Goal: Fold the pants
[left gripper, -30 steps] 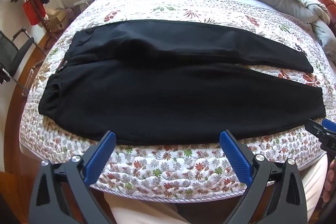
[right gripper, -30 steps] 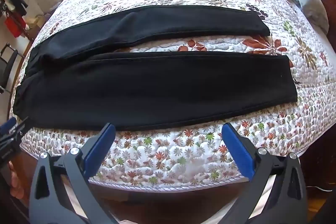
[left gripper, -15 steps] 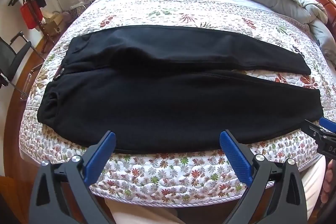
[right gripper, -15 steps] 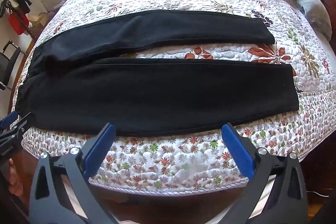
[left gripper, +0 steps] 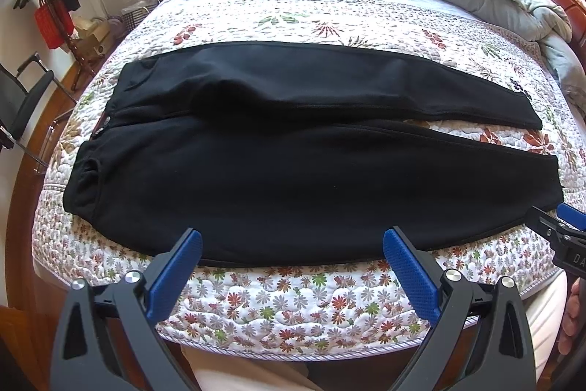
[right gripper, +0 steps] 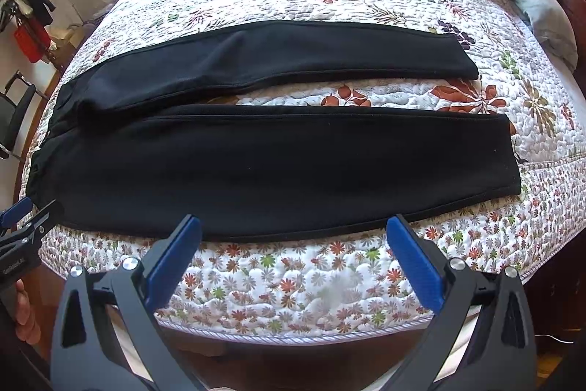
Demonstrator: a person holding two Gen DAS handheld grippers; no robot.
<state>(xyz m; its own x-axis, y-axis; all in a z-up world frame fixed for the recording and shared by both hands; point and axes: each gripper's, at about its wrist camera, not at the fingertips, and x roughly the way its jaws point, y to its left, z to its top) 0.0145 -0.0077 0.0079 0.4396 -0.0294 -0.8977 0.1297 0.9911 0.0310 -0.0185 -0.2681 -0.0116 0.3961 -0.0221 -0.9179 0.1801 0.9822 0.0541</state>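
Black pants (left gripper: pixel 293 178), unfolded, on quilt (left gripper: pixel 293 303).
Left gripper (left gripper: pixel 293 244) and right gripper (right gripper: pixel 293 233), wide and empty, are brought nearer the hem ahead; folding not begun.

Black pants (left gripper: pixel 293 178) (right gripper: pixel 278 167) spread flat across floral quilt (left gripper: pixel 293 295), lengthwise along bed's near edge. Waistband at left, slightly bunched, small button visible. Legs run rightward, splitting into narrow V with quilt showing between; cuffs at right. Near leg lies by quilt's edge; far leg wrinkled near crotch.
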